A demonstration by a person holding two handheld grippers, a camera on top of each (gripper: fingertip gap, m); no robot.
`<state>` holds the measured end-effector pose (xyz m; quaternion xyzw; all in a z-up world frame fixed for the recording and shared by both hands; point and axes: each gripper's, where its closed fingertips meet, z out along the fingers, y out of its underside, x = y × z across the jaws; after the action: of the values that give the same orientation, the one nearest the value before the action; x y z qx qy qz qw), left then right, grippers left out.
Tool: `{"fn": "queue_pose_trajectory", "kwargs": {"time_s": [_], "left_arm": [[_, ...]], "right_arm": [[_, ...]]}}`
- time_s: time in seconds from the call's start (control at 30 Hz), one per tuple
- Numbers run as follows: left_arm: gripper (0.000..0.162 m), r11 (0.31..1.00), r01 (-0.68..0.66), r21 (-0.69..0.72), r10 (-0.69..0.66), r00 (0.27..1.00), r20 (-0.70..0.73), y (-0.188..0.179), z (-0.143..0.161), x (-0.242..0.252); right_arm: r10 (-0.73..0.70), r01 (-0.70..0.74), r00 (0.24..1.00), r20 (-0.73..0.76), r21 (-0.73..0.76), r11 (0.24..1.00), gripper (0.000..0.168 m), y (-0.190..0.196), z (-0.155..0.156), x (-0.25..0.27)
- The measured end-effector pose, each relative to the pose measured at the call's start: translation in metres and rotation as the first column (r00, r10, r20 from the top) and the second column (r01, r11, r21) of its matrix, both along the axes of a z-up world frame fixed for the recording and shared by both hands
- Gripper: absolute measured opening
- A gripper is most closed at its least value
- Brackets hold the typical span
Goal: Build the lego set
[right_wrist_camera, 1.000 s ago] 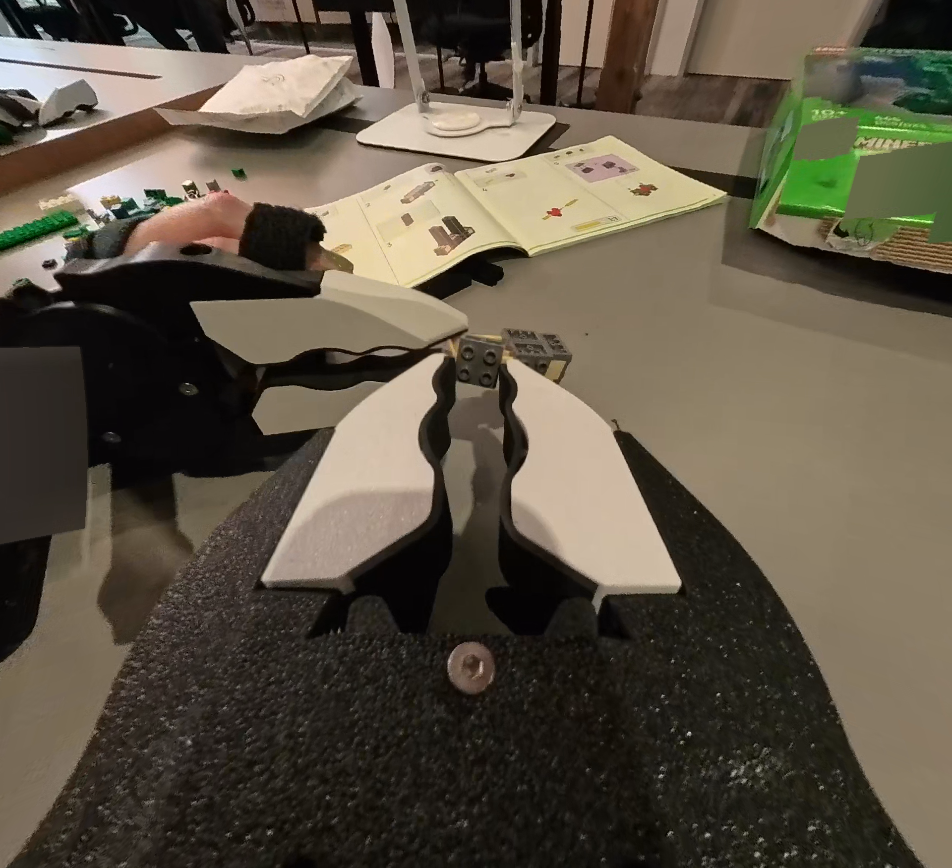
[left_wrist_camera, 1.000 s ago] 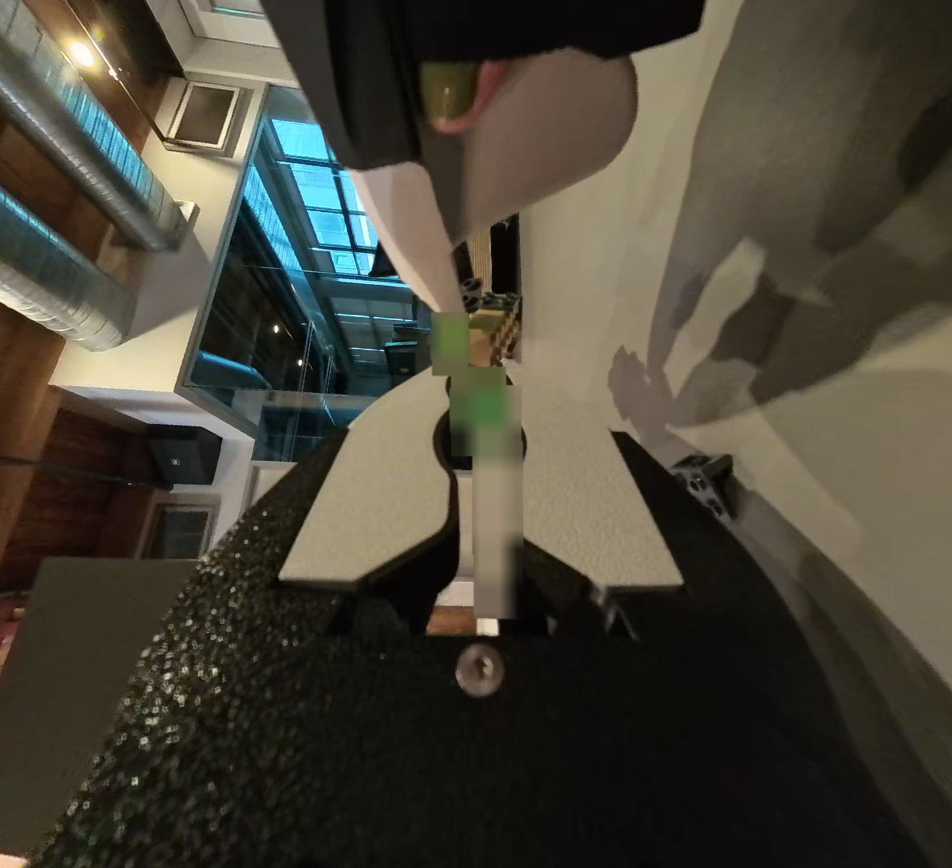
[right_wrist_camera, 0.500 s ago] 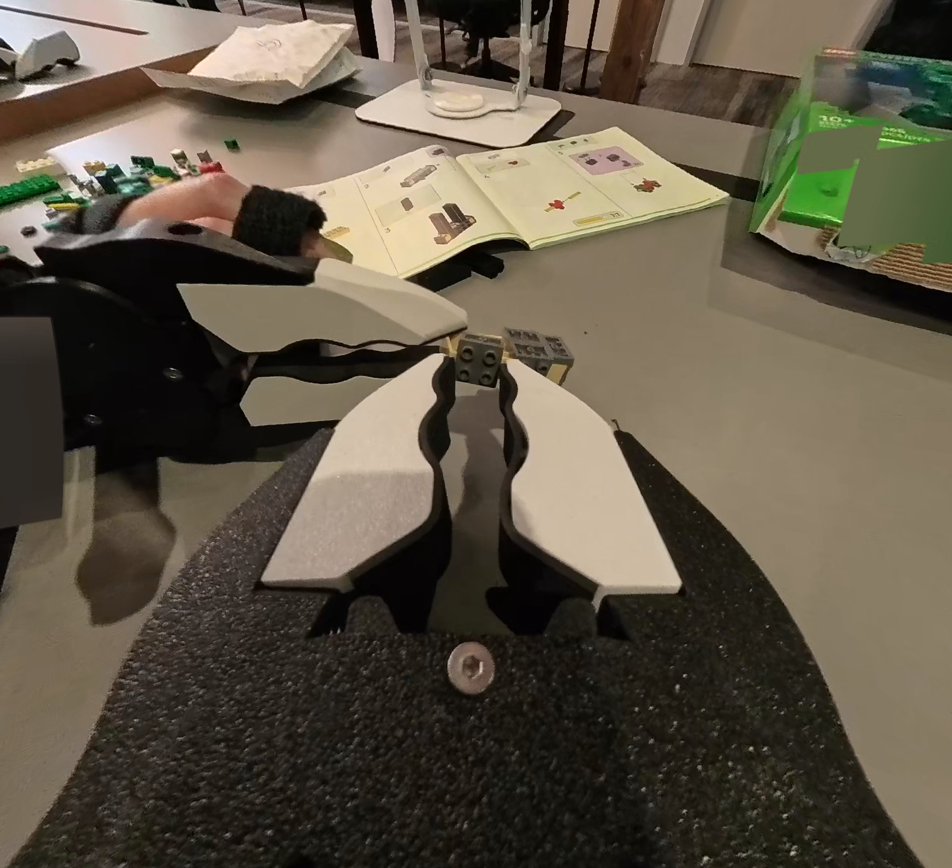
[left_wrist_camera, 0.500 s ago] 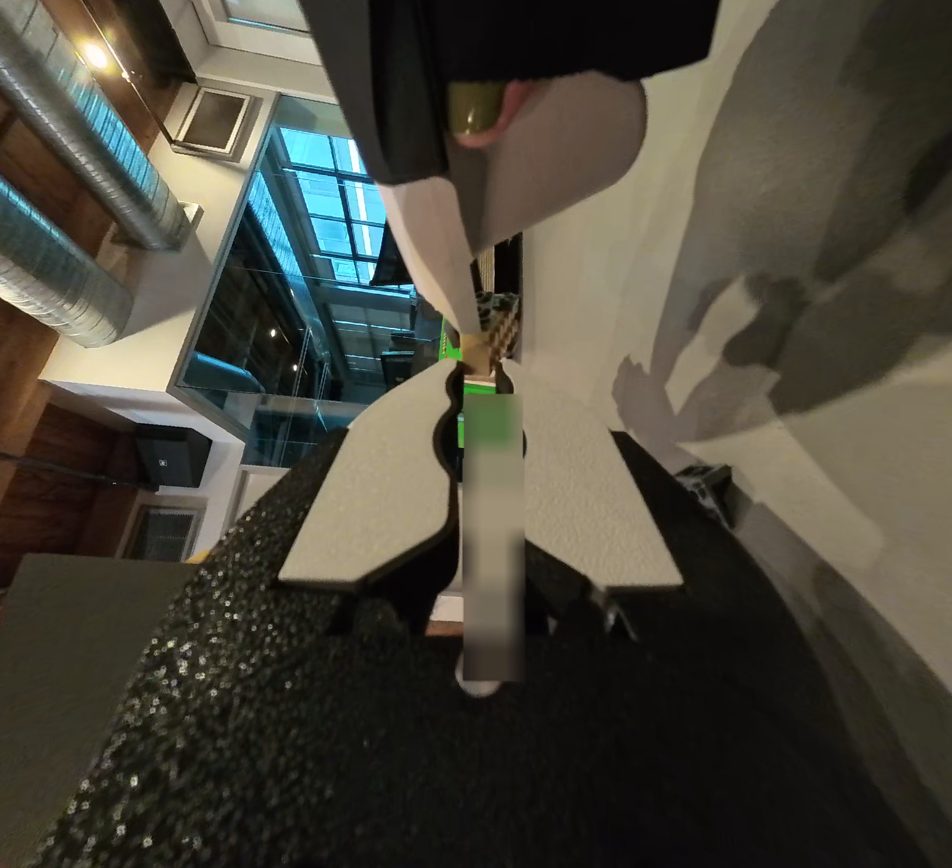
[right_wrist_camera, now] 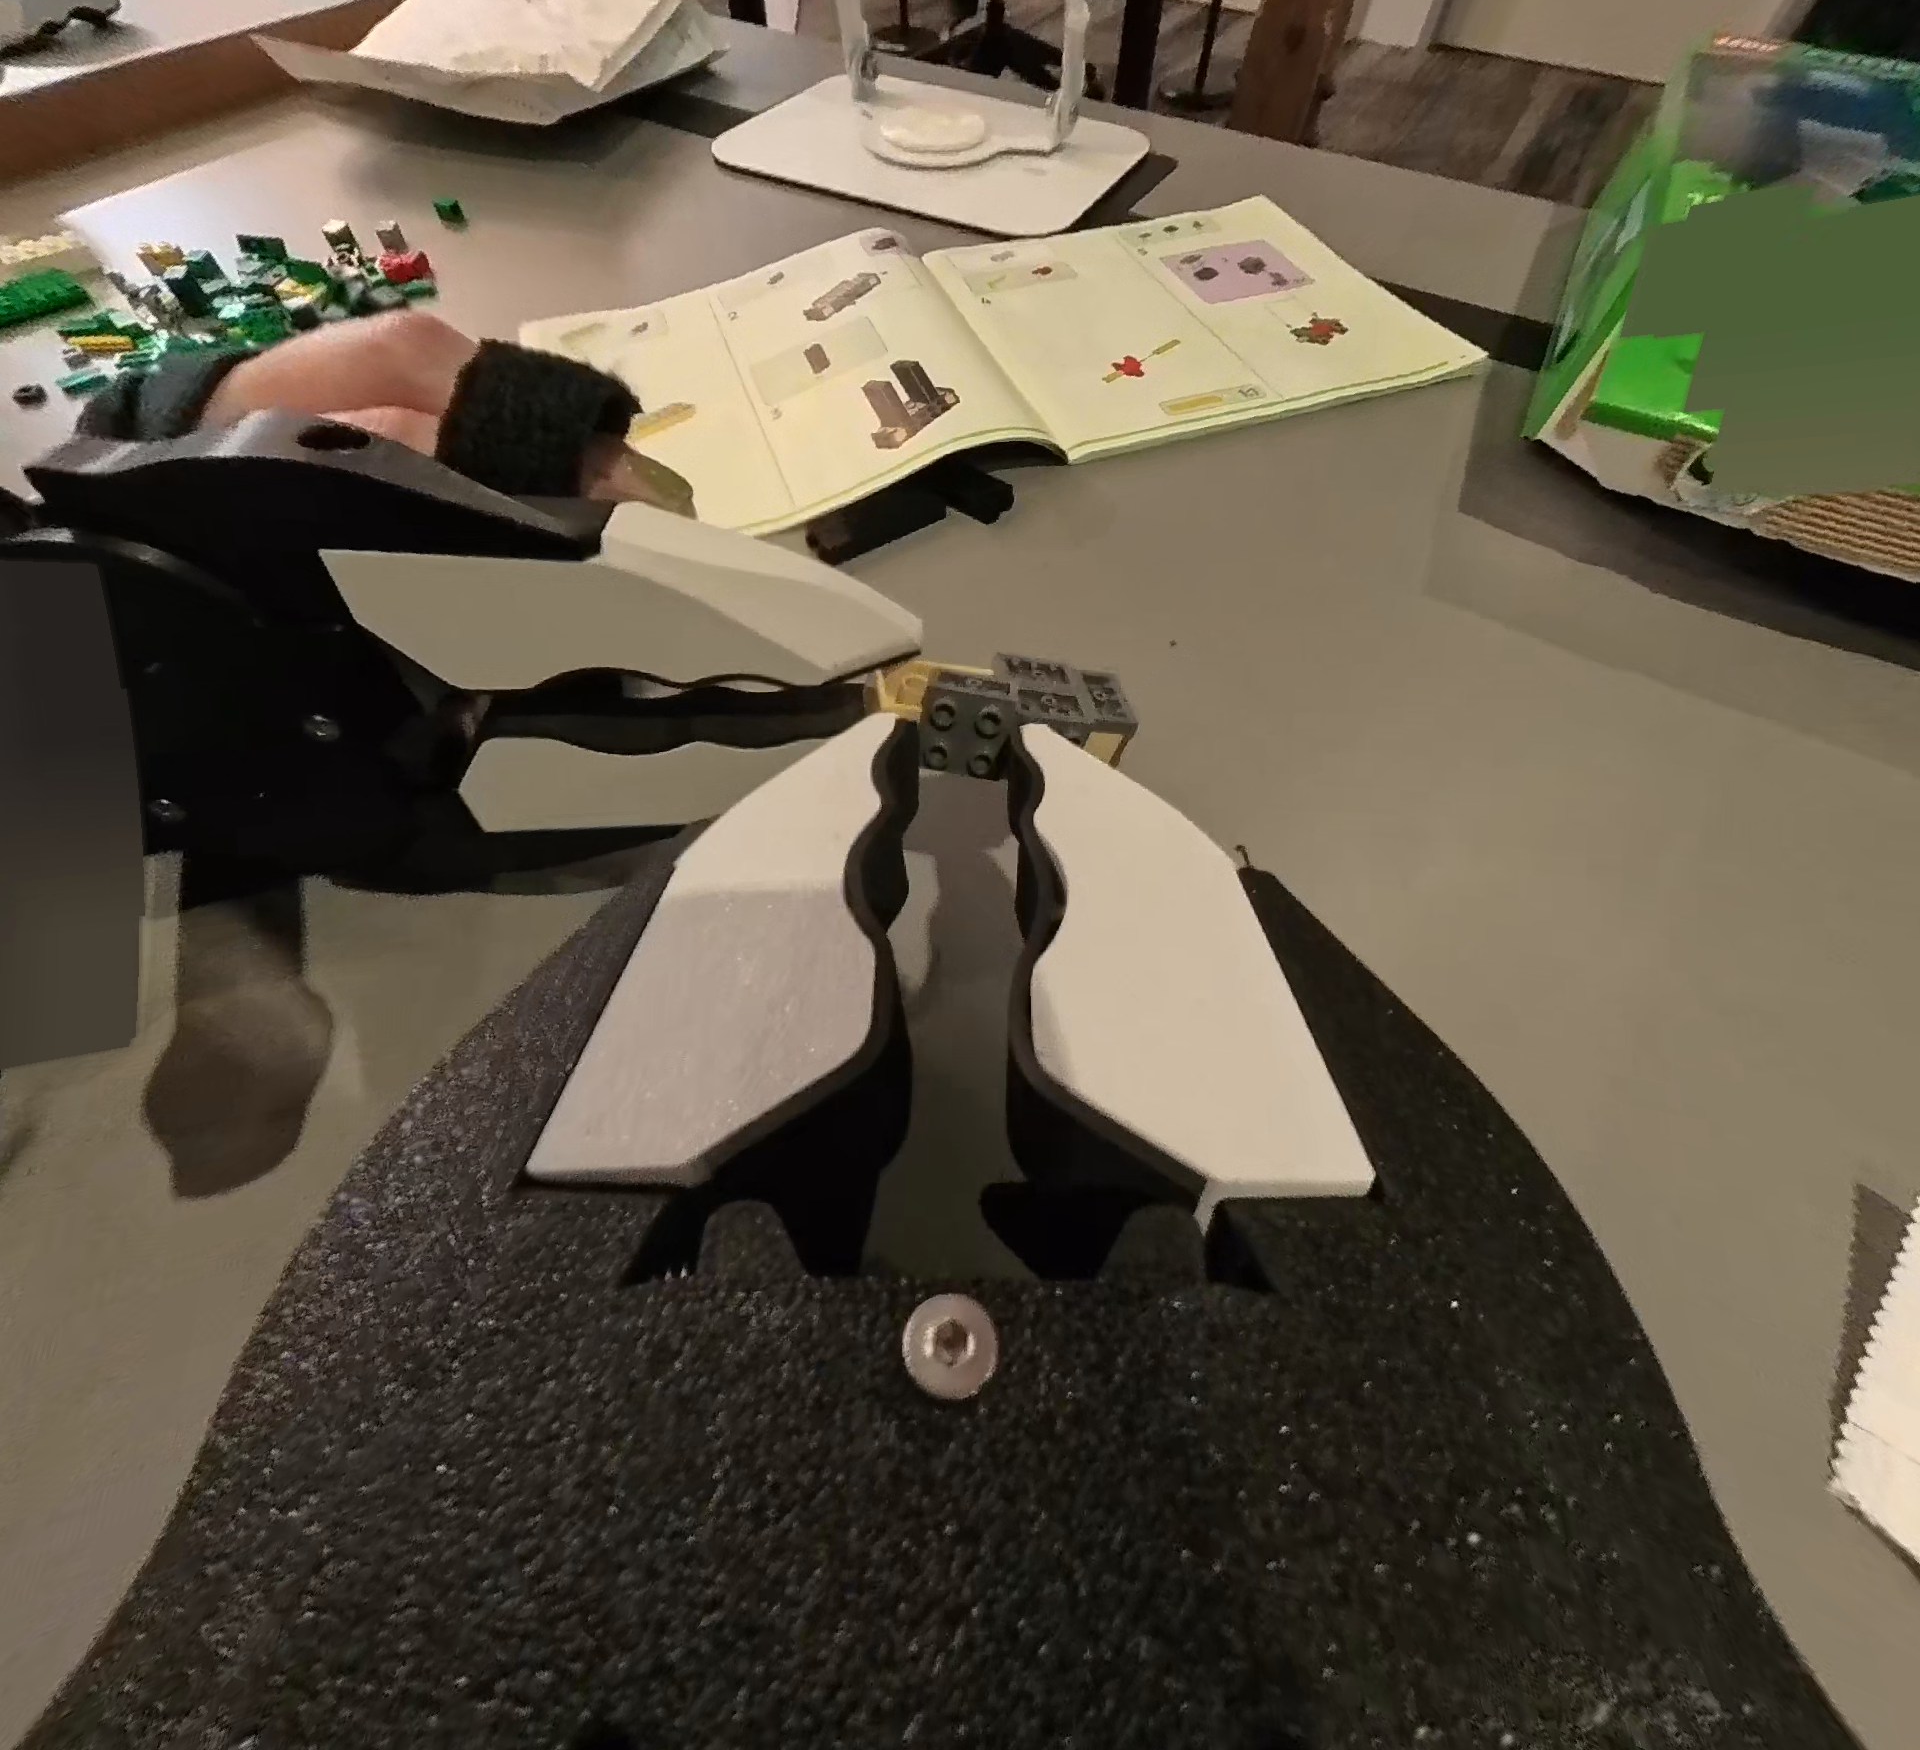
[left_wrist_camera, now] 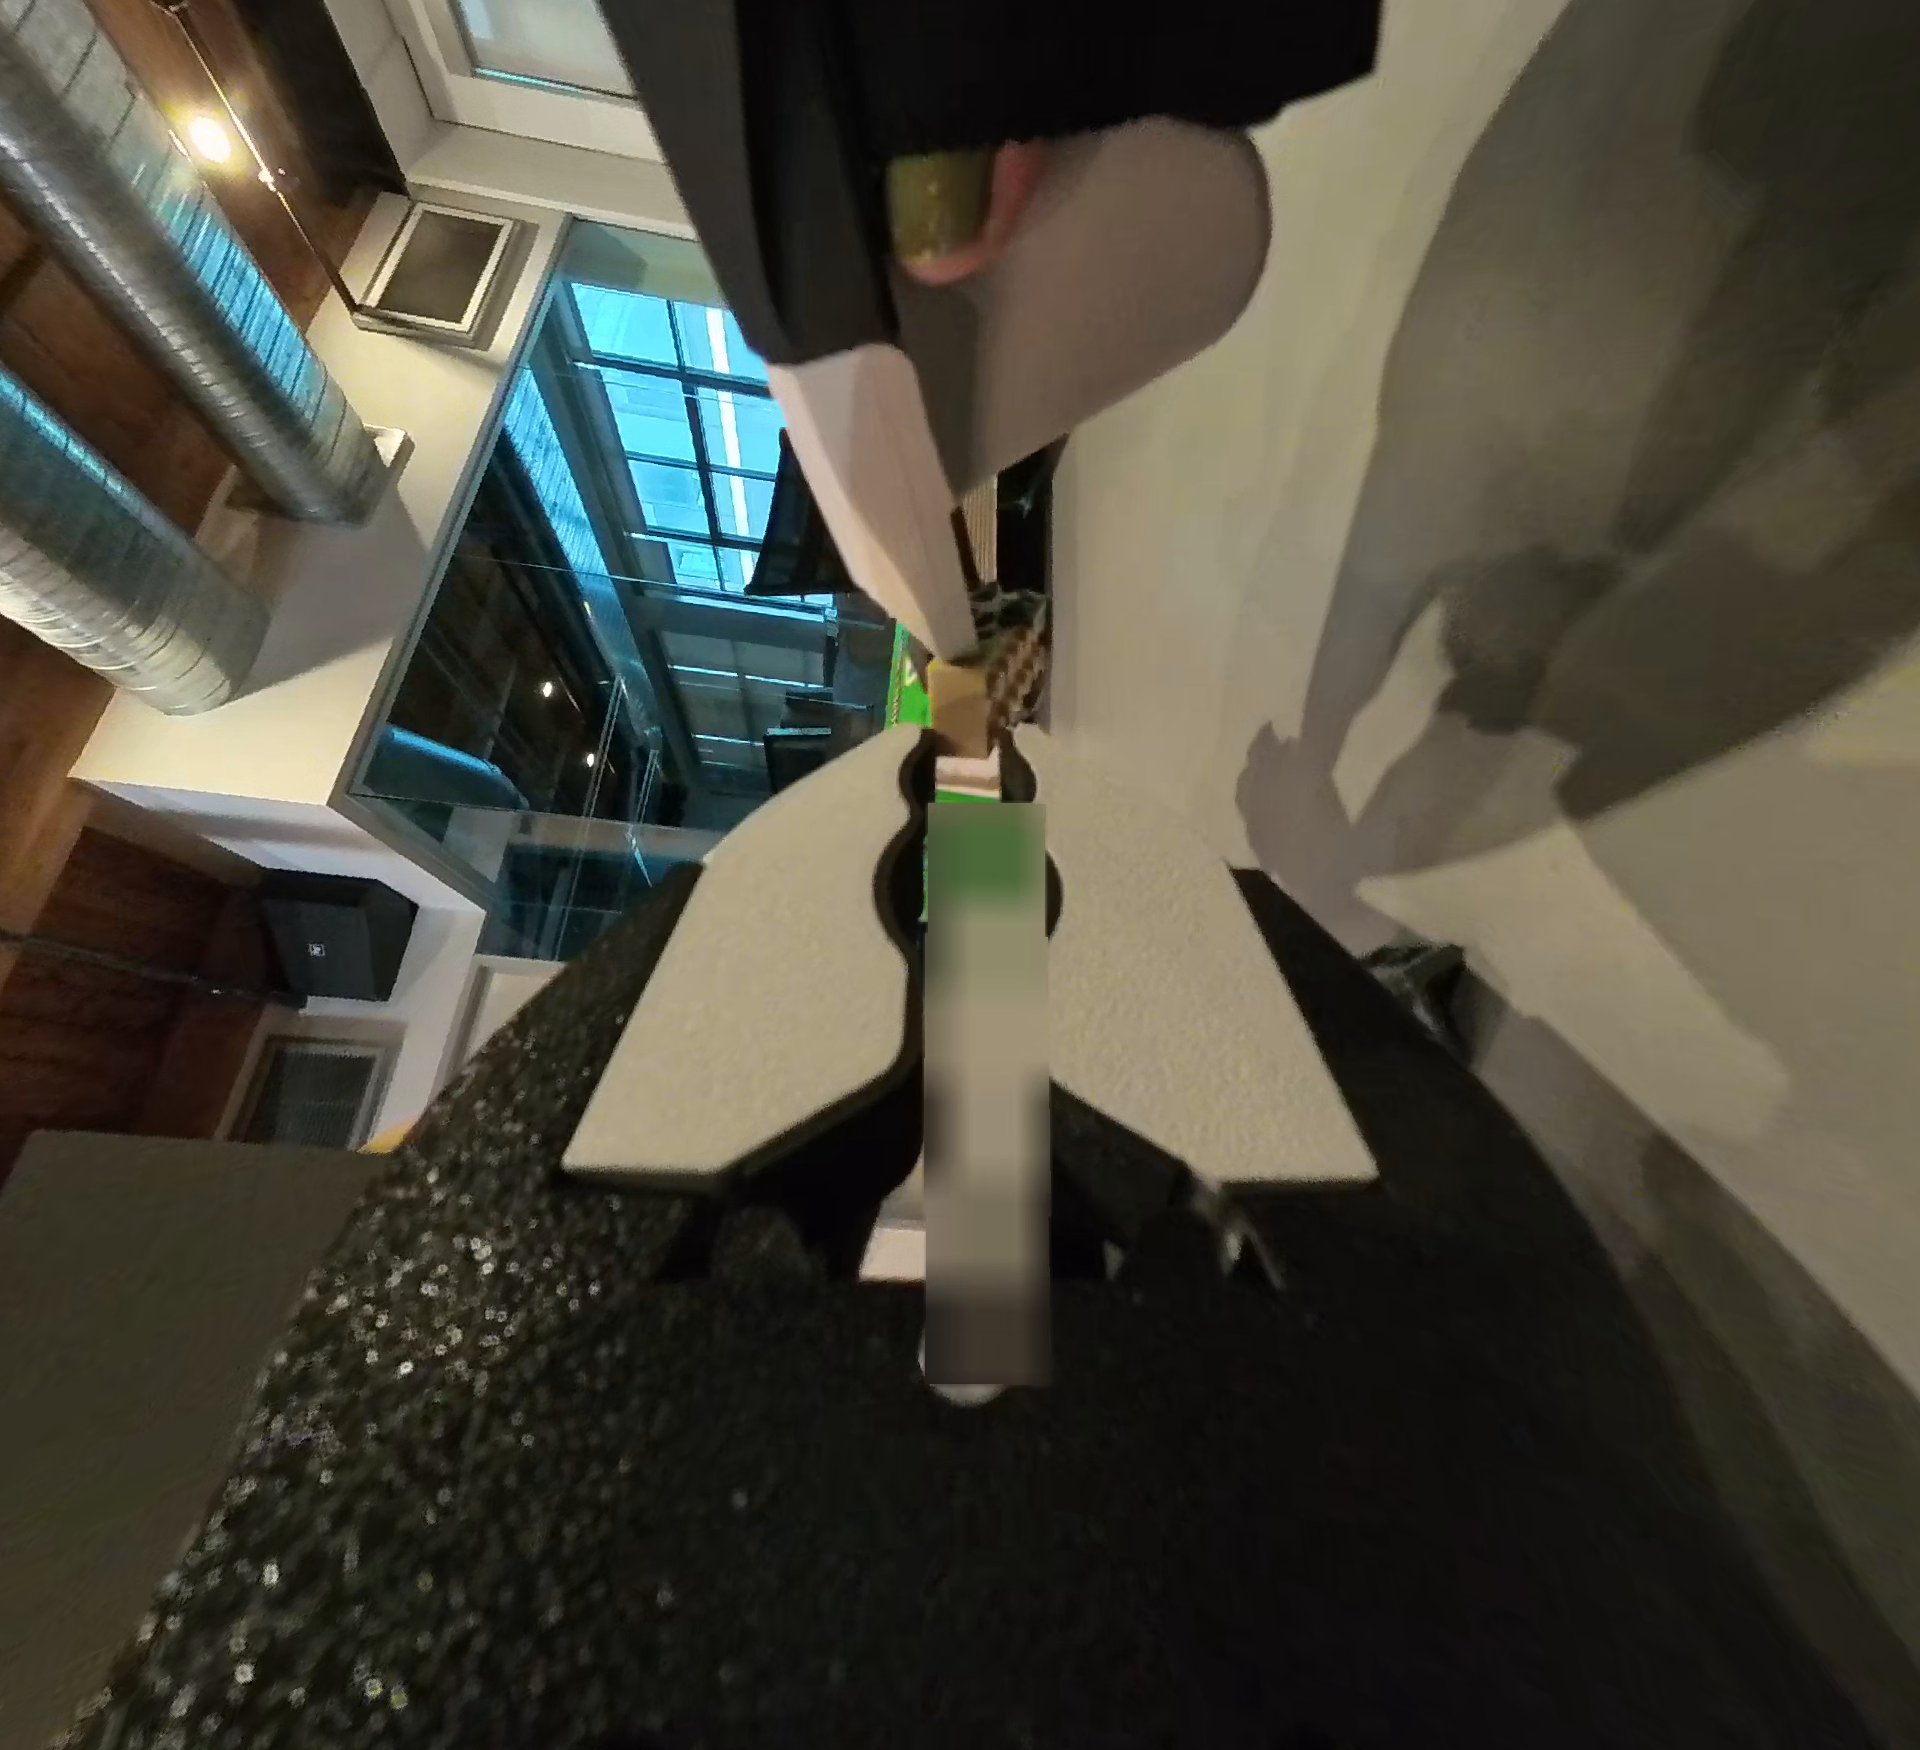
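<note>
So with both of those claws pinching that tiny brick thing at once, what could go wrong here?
1. The right gripper holds the dark grey brick assembly only at its fingertips, so a push could twist it loose.
2. The left gripper pinches the tan piece by its edge; pressed off-line, it might pop out.
3. Anything dropped could fall to the grey table and bounce away from the loose bricks.

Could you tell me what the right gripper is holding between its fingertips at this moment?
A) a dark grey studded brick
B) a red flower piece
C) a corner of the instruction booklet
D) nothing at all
A: in the right wrist view the right gripper has its two fingers closed on the dark grey studded brick, while the instruction booklet lies open farther back on the table.
</note>
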<state>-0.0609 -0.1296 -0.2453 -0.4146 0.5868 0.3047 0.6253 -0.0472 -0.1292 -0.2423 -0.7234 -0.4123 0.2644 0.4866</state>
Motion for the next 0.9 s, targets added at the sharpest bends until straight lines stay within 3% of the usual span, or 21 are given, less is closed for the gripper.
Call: {"fn": "queue_pose_trajectory", "kwargs": {"time_s": [0.4,0.9], "left_arm": [[0.011,1.000,0.025,-0.007,-0.026,0.999,-0.023,-0.0025,-0.0040,0.0033],[0.011,0.999,0.023,-0.022,-0.023,1.000,-0.010,-0.0011,-0.0040,0.0026]], "right_arm": [[0.061,-0.037,0.980,0.188,-0.131,0.991,0.016,-0.0037,-0.0065,0.0050],[0.044,-0.016,0.981,0.188,-0.147,0.989,0.016,-0.0031,-0.0040,0.0041]]}}
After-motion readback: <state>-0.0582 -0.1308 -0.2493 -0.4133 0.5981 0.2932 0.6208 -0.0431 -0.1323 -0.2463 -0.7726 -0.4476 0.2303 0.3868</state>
